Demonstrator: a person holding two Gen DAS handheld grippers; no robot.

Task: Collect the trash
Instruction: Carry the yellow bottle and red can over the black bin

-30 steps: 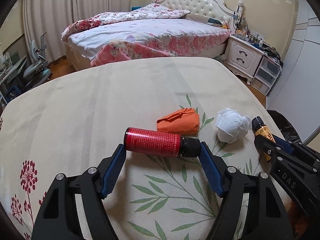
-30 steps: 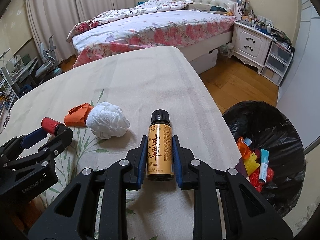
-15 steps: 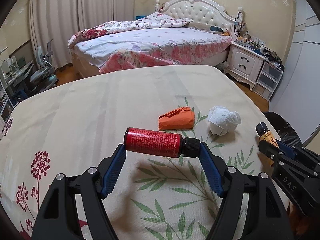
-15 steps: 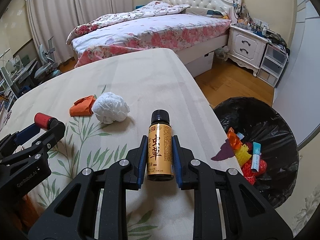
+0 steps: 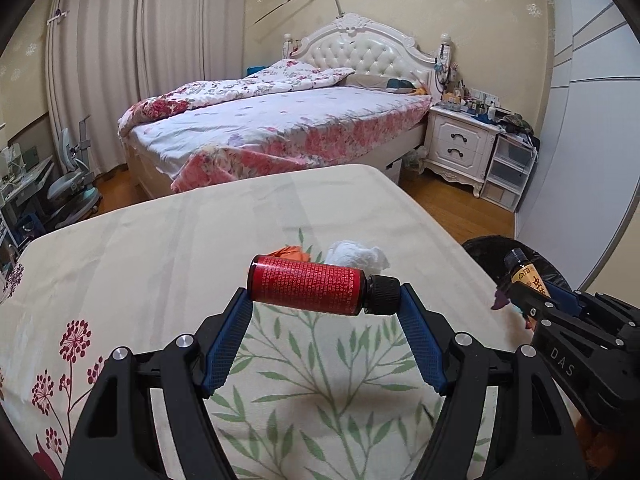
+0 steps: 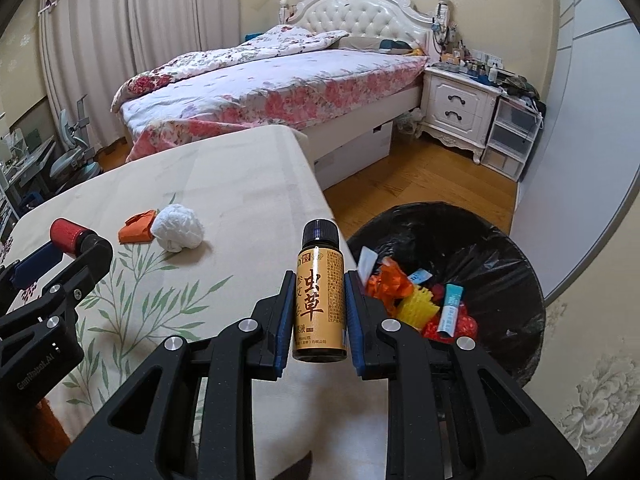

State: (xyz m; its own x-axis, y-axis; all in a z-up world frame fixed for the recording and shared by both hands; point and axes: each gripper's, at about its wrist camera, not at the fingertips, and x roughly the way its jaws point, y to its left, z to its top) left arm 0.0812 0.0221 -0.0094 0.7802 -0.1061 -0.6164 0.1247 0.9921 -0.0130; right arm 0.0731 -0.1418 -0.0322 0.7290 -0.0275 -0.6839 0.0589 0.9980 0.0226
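Observation:
My left gripper [image 5: 325,300] is shut on a red bottle [image 5: 308,291] with a black cap, held sideways by its ends above the table. It also shows in the right wrist view [image 6: 66,232]. My right gripper [image 6: 318,308] is shut on a gold bottle [image 6: 320,292] with a black cap, held upright above the table's right edge beside the bin. A white crumpled tissue [image 6: 178,227] and an orange wrapper [image 6: 138,227] lie on the table beyond both grippers.
The table wears a cream cloth [image 5: 160,248] with leaf and flower prints. A black-lined trash bin [image 6: 496,248] with several bits of trash stands on the wood floor right of the table. A bed [image 5: 280,128] and nightstand [image 5: 460,148] lie beyond.
Both grippers have risen and drawn back from the table with their bottles. The right gripper has moved right toward the bin, which shows more of its inside.

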